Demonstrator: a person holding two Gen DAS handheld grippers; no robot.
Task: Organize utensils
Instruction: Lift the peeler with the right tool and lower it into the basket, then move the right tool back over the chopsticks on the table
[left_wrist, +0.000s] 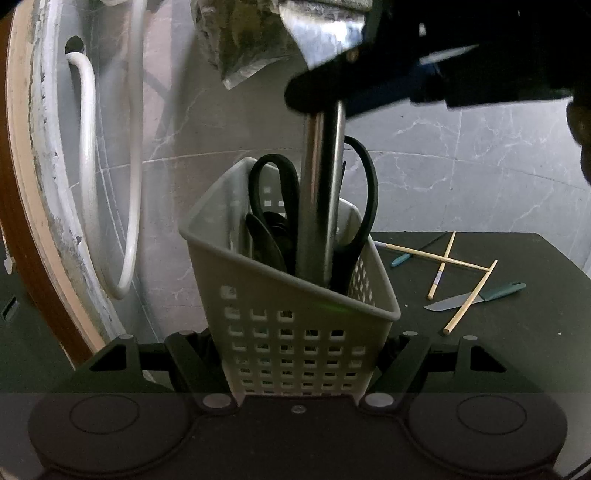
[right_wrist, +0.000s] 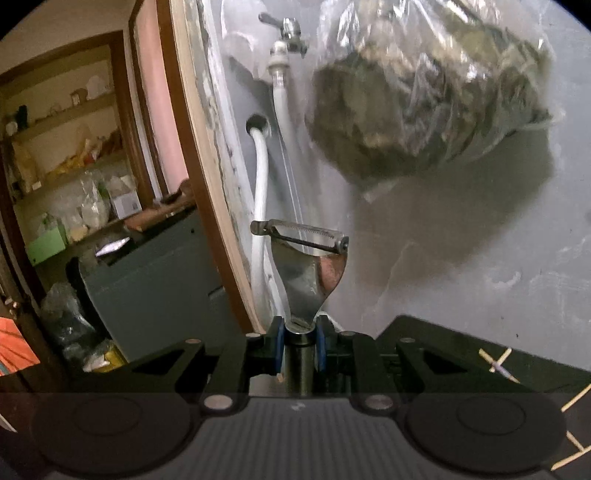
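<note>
Left wrist view: the left gripper (left_wrist: 295, 363) points downward at the dark table (left_wrist: 517, 332), its two fingers clamped against the sides of the grey perforated basket (left_wrist: 295, 332). That basket stands at the table's left end, tilted a little, with black scissors (left_wrist: 365, 195) and other dark utensils upright inside. Dropping in from above comes the steel peeler (left_wrist: 321, 206), handle down into the basket, with the right gripper (left_wrist: 325, 99) a dark, blurred shape across the top right, gripping the handle's upper part. Wooden chopsticks (left_wrist: 439, 256) lie crossed on the table behind, and a teal-handled knife (left_wrist: 476, 297) lies flat beside them.

Right wrist view: the right gripper (right_wrist: 301, 332) is clenched on the peeler's round handle, blue pads (right_wrist: 279, 339) pressed to either side, serrated blade head (right_wrist: 301, 240) standing up past the fingertips toward the grey wall. A plastic bag (right_wrist: 424, 99) hangs on that wall near a tap (right_wrist: 286, 35) and white hose (right_wrist: 260, 192). No readable writing or brand shows anywhere.
</note>
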